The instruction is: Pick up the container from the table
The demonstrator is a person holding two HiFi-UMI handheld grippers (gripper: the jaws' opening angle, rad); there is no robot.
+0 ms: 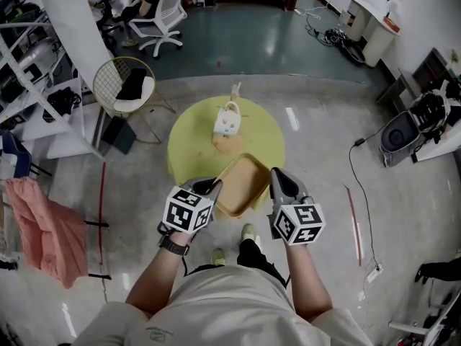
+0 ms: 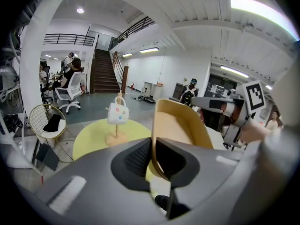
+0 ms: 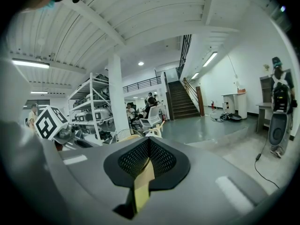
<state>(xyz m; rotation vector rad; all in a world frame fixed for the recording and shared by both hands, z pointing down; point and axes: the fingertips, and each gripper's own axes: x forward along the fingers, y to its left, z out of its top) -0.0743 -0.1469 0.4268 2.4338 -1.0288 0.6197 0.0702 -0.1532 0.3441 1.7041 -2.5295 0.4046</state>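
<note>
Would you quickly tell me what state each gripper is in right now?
Left gripper: shut on the container's rim.
Right gripper: shut on the container's other side.

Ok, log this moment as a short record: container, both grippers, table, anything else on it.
container: tan tray, tilted, held at two sides, looks lifted off the table's near edge
left gripper: shut on the container's rim
right gripper: shut on the opposite rim
table: round, yellow
also on table: small white bag hung on a wooden stand, beyond the container, untouched
</note>
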